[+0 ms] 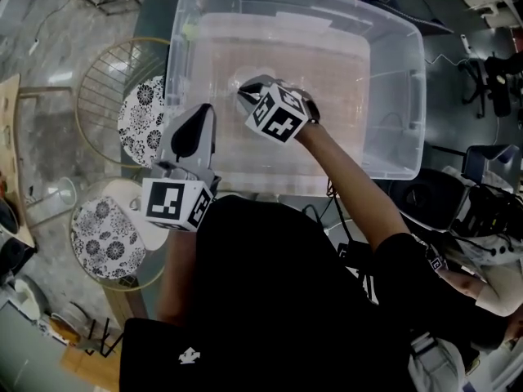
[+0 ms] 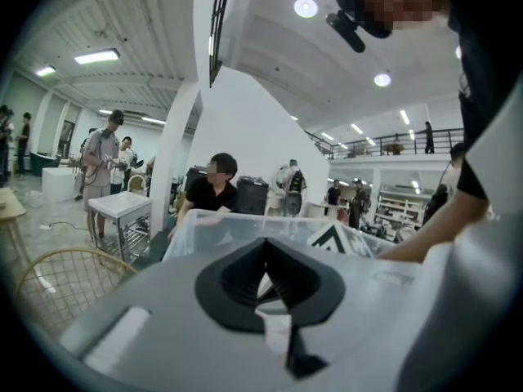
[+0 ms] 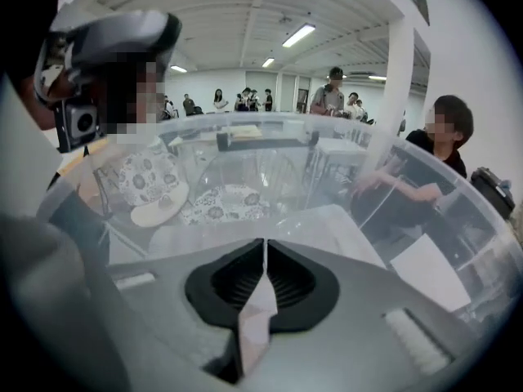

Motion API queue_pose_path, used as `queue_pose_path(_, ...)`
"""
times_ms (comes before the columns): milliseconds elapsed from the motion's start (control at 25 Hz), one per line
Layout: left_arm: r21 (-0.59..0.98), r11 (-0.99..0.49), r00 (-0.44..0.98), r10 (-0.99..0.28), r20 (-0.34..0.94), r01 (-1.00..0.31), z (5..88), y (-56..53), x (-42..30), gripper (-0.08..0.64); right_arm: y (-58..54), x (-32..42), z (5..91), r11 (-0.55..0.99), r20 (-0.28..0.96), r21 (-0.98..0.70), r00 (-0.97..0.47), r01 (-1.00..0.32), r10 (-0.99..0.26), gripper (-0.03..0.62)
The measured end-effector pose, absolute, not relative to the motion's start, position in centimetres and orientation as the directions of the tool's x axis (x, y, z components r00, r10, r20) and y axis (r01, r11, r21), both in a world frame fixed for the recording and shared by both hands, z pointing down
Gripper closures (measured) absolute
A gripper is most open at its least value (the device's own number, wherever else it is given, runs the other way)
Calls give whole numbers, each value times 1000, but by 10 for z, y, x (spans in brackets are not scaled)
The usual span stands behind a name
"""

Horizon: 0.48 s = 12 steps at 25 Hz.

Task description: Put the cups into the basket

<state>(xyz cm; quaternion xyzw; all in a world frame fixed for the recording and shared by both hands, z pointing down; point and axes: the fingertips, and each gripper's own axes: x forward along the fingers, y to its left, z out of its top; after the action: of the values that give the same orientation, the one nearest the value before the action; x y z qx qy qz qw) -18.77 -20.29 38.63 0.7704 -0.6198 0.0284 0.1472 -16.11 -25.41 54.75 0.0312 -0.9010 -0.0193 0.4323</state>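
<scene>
The basket is a big clear plastic bin on the table in front of me. My right gripper reaches down inside it, jaws shut with nothing between them, pointing at the bin's clear wall. A faint round clear shape, perhaps a cup, lies on the bin floor by its tip; I cannot tell for sure. My left gripper hangs at the bin's near left rim, jaws shut and empty.
Two round stools with flowered cushions stand left of the bin; they show through the wall. A small clear cup-like thing stands further left. People sit and stand around.
</scene>
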Motion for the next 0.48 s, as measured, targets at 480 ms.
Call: queue_pose_path(480, 198, -178, 225, -942, 249, -964, 394, -214, -199, 554, -258, -162, 648, 998, 908, 41, -418, 44, -18, 577)
